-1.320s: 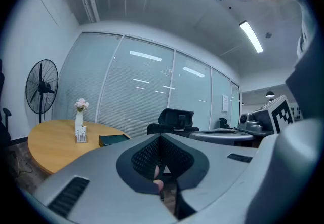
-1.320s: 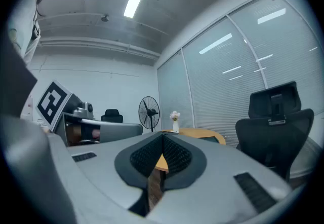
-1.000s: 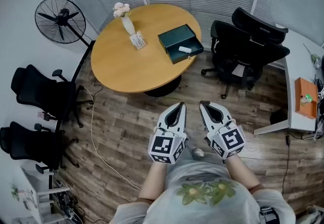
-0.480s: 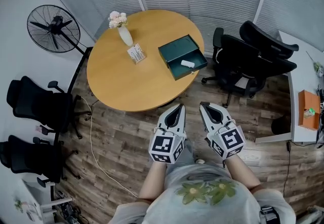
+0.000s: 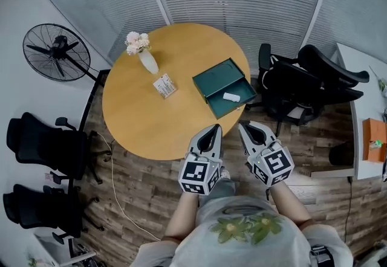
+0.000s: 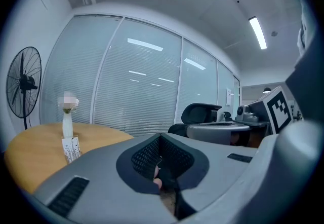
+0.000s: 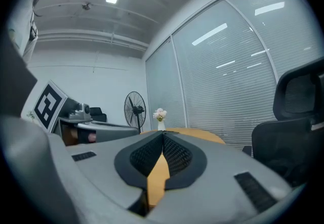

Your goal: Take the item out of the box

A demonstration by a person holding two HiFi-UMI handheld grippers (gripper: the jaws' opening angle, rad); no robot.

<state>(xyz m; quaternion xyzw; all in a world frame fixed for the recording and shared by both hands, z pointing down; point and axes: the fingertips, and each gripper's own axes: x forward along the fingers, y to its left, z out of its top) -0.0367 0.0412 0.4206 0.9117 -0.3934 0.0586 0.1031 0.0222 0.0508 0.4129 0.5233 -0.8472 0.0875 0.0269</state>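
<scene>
Open green box (image 5: 216,78) sits on the round table (image 5: 139,121), centre frame, toward the table's right side. The white item (image 5: 231,96) lies inside, in the box's lower-right part, with nothing touching it. A white vase (image 5: 148,61) at the table's upper left holds pale flowers (image 5: 136,41); a small card packet (image 5: 164,86) lies just below it. Left gripper (image 5: 215,128) and right gripper (image 5: 243,125) are at lower centre, just below the box in frame. Both are clenched with nothing between the jaws.

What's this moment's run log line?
left gripper: shut, empty | right gripper: shut, empty | box: open on table | white item: inside box
</scene>
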